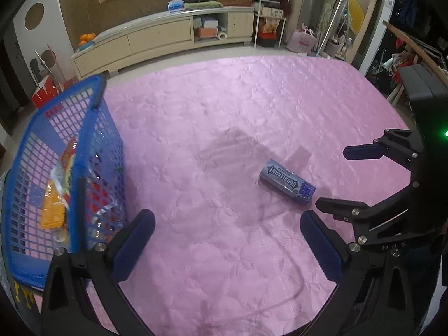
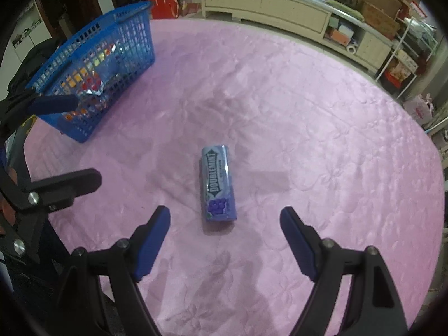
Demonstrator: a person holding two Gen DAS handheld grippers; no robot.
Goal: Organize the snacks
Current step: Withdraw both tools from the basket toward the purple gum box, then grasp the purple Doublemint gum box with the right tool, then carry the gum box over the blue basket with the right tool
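A purple Doublemint gum pack lies flat on the pink tablecloth, just ahead of my right gripper, whose jaws stand open and empty. The same gum pack shows in the left wrist view, right of centre. My left gripper hangs open over bare cloth, nothing between its fingers. A blue mesh basket with several snack packets stands just left of it; the basket sits at the far left in the right wrist view. The right gripper enters the left view from the right.
The pink cloth covers a round table. Behind it stand a low cream cabinet with oranges and boxes, a white rack and bags on the floor. A red bag sits beyond the basket.
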